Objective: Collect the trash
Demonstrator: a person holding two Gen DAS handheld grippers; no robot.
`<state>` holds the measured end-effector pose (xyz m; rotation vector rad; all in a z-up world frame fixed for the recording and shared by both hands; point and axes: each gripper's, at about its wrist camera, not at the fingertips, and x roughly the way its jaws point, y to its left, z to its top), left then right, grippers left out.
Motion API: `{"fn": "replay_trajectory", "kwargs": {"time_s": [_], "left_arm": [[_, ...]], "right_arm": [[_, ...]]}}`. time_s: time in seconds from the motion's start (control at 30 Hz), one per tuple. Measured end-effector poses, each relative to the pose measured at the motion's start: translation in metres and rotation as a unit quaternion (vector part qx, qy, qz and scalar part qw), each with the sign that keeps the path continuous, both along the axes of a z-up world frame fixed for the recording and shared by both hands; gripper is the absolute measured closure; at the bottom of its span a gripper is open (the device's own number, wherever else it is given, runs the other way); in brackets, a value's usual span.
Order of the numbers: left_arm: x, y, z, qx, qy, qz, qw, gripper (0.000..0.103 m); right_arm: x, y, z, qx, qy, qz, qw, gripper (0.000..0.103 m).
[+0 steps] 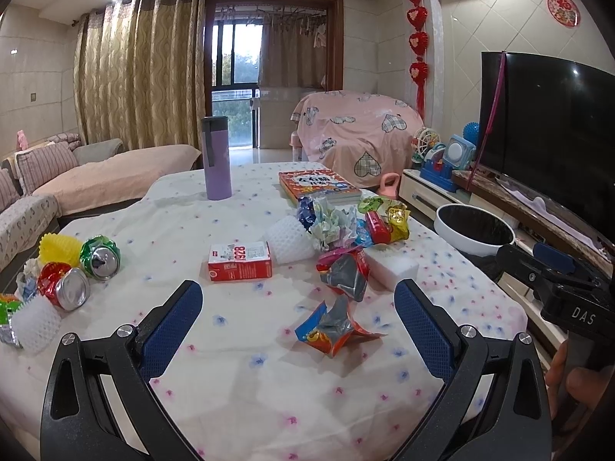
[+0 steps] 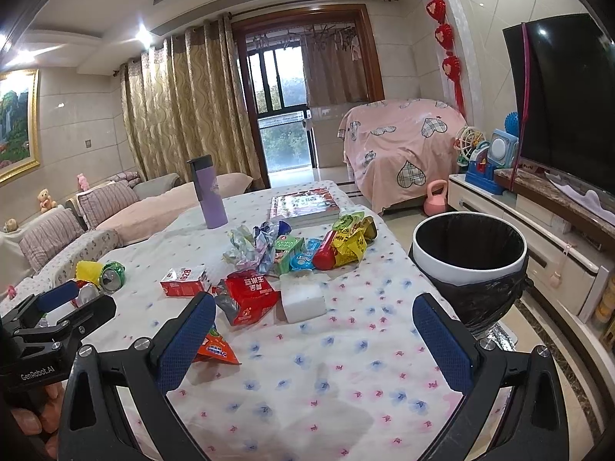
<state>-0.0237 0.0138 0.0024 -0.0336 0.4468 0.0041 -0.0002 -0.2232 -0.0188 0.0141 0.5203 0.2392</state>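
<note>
- Left gripper (image 1: 298,313): jaws wide, holding nothing, above the table (image 1: 238,392).
- Right gripper (image 2: 313,324): jaws wide, also holding nothing.
- Orange wrapper (image 1: 334,330) lies crumpled between the left fingers, long axis running left to right; which end is torn open is hard to tell.
- Red carton (image 1: 240,261) lies flat beyond it, long axis left-right.
- Bin (image 2: 469,257) stands upright just beside the table's right edge, mouth up.
</note>
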Motion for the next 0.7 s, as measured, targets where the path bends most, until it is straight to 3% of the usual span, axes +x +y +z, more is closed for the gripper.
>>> {"fn": "replay_trajectory", "kwargs": {"time_s": [0.3,0.7], "left_arm": [[0.009,0.005,-0.008,-0.02,0.023,-0.012,0.9994,0.001],[0.035,0.009,-0.041,-0.038,0.107,-0.035,0.993,0.003]], "right_arm": [[0.004,-0.001,-0.005,0.005,0.012,0.006,1.0,0.0],[0.04,0.001,-0.029,0.018,0.083,0.038,0.996,0.0]]}}
